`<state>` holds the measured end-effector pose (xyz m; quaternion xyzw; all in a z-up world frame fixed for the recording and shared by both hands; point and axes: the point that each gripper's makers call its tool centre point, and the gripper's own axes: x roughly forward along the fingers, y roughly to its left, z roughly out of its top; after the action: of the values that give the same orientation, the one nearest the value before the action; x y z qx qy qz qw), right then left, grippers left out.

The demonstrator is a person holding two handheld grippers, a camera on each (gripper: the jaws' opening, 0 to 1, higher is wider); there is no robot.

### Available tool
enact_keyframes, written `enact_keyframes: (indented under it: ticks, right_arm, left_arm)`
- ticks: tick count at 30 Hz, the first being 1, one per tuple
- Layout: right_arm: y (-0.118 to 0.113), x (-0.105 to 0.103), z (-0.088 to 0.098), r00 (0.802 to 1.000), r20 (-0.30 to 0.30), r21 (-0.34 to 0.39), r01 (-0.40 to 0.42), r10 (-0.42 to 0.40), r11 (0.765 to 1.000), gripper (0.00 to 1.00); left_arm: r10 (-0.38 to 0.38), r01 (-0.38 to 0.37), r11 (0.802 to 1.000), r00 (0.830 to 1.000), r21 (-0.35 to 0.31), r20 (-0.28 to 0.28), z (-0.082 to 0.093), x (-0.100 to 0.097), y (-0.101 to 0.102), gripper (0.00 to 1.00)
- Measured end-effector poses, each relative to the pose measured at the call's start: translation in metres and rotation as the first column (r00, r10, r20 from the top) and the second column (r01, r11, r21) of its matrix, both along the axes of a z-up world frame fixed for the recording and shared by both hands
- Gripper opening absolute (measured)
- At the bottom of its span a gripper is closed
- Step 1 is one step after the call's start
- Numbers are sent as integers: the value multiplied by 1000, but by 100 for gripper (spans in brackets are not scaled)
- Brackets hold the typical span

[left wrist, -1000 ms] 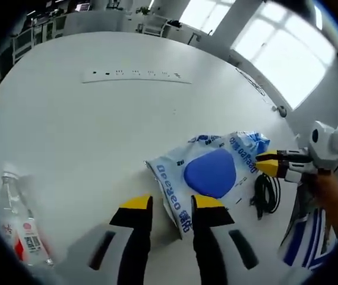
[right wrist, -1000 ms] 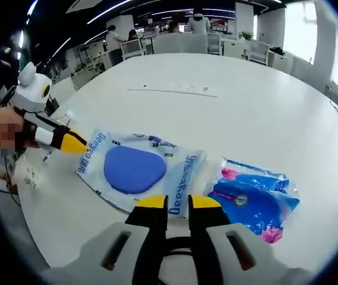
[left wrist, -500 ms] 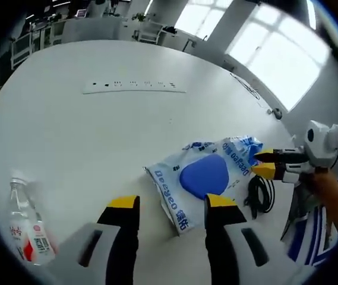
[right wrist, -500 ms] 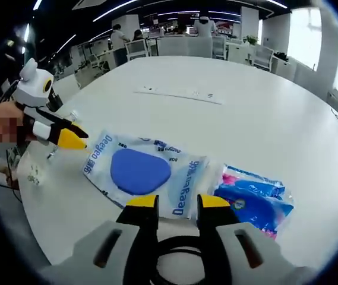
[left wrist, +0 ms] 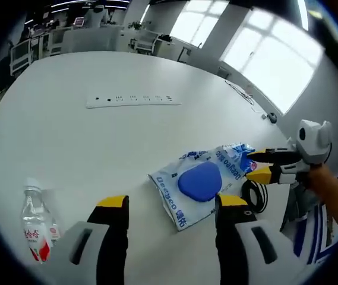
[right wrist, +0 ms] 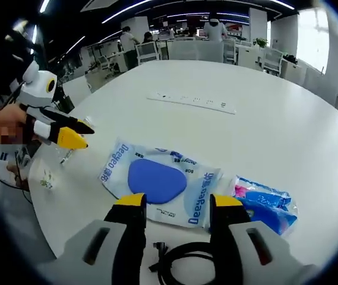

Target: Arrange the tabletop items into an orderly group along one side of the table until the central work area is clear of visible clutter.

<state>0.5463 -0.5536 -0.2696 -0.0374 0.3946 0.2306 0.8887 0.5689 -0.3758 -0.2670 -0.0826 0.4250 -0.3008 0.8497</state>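
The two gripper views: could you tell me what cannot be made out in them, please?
- Black cable: right gripper view, its coil hidden behind the open right gripper.
- Water bottle: left gripper view, label print too small to read.
- Blue and pink packet: partly hidden behind the wipes pack.

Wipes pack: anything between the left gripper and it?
Nothing visible. In the left gripper view the left gripper is open, jaws spread, with only bare table between its tips and the near edge of the wipes pack. The black cable lies beyond the pack, the water bottle off to the side.
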Motion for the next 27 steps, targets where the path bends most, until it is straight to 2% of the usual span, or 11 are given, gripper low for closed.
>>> enact_keyframes:
  ticks: [11, 19, 27]
  right_arm:
    - [27, 3, 18, 999, -7, 88, -46, 47, 995, 54]
    - [47, 7, 28, 996, -4, 122, -83, 84, 989, 57]
    - [66, 8, 39, 991, 0, 127, -134, 135, 983, 58]
  left_arm:
    - [-11, 12, 999, 999, -44, 31, 23, -5, 17, 79]
    - [-3, 6, 999, 998, -53, 55, 38, -7, 36, 85]
    - [13, -8, 998, 997, -69, 72, 51, -13, 57, 86]
